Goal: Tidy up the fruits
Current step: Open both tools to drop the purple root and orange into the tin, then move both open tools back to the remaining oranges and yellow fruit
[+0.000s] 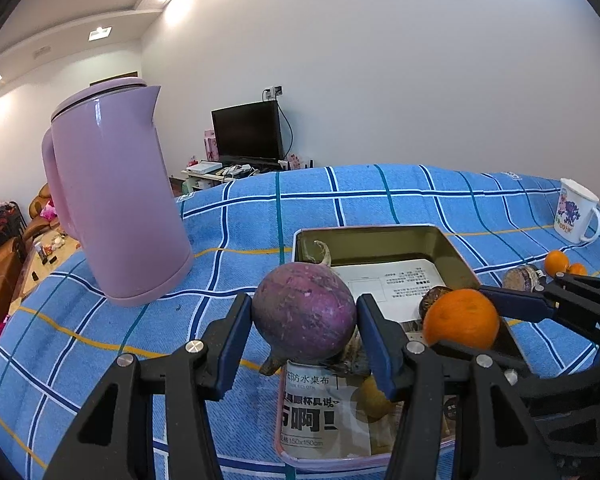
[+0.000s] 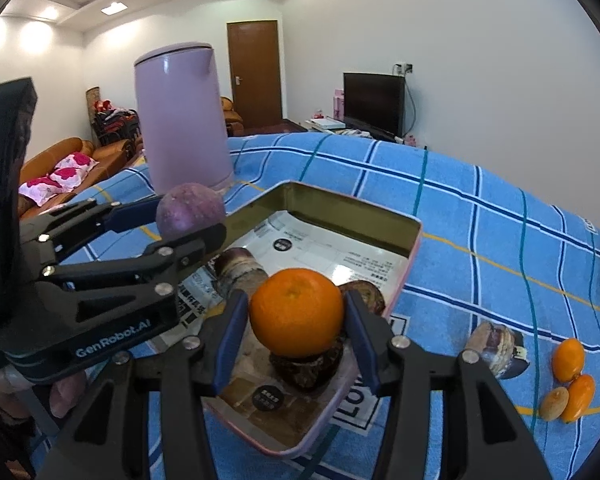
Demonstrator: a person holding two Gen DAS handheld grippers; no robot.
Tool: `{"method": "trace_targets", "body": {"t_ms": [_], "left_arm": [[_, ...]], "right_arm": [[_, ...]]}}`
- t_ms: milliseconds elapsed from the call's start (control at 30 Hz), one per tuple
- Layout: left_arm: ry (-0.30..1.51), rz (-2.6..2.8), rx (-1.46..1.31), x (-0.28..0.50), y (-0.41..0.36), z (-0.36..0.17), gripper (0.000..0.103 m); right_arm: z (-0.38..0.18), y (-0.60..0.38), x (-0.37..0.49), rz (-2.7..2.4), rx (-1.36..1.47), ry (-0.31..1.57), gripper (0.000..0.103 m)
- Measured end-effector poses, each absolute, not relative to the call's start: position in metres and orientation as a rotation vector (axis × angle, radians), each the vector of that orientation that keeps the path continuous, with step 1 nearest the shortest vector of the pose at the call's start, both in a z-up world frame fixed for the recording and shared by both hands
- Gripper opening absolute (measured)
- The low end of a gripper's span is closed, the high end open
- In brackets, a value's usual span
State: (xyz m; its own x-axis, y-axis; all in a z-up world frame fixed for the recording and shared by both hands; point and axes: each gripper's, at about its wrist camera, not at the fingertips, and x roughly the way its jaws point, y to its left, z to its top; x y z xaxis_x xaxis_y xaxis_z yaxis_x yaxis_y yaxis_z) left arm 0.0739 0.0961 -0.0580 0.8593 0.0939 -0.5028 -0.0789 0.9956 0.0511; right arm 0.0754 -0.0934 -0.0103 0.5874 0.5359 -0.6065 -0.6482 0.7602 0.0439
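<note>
1. My left gripper (image 1: 304, 320) clamps the purple fruit (image 1: 305, 311), holding it over the tin tray (image 1: 380, 236).
2. My right gripper (image 2: 296, 322) squeezes the orange (image 2: 297, 312), poised above the same tray for dropping in.
3. Kumquats (image 2: 568, 360) wait on the cloth.

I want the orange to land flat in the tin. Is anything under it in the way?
Yes. In the right wrist view, the orange held by the right hand-held gripper hangs over the tin, directly above a dark brown fruit lying there. Bare paper lining shows farther back.
</note>
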Motion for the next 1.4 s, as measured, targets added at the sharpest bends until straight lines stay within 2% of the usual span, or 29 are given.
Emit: {"method": "trace_targets", "body": {"t_ms": [100,133,233,267,433,667,867,1100,1267,1400], "left_arm": [[0.515,0.081,-0.012,0.071,0.102,-0.056,0.056],[0.495,0.08,-0.022,0.068,0.103,-0.053,0.06],[0.428,0.129,-0.029,0.059,0.105,-0.046,0.09],[0.416,0.128,-0.04,0.057,0.105,-0.045,0.093],[0.417,0.126,-0.019,0.056,0.097,-0.045,0.093],[0.437,0.113,0.021,0.053,0.068,-0.029,0.093],[0.442,0.053,0.018,0.057,0.026,-0.014,0.093],[0.499,-0.012,0.068,0.074,-0.034,-0.023,0.093],[0.524,-0.05,0.111,0.091,-0.068,-0.03,0.093],[0.562,-0.073,0.123,0.111,-0.085,-0.038,0.093]], "right_arm": [[-0.007,-0.095,0.071,0.689,-0.195,0.611,0.069],[-0.006,-0.097,0.071,0.694,-0.183,0.608,0.075],[-0.002,-0.103,0.072,0.704,-0.138,0.601,0.085],[0.0,-0.106,0.071,0.695,-0.133,0.598,0.087],[0.006,-0.119,0.064,0.652,-0.155,0.589,0.088],[0.023,-0.192,0.062,0.512,-0.136,0.571,0.093],[0.023,-0.274,0.075,0.318,-0.07,0.588,0.093],[0.002,-0.334,0.094,0.161,0.04,0.671,0.092],[-0.01,-0.345,0.108,0.157,0.077,0.727,0.069],[-0.013,-0.338,0.118,0.201,0.084,0.75,0.065]]}}
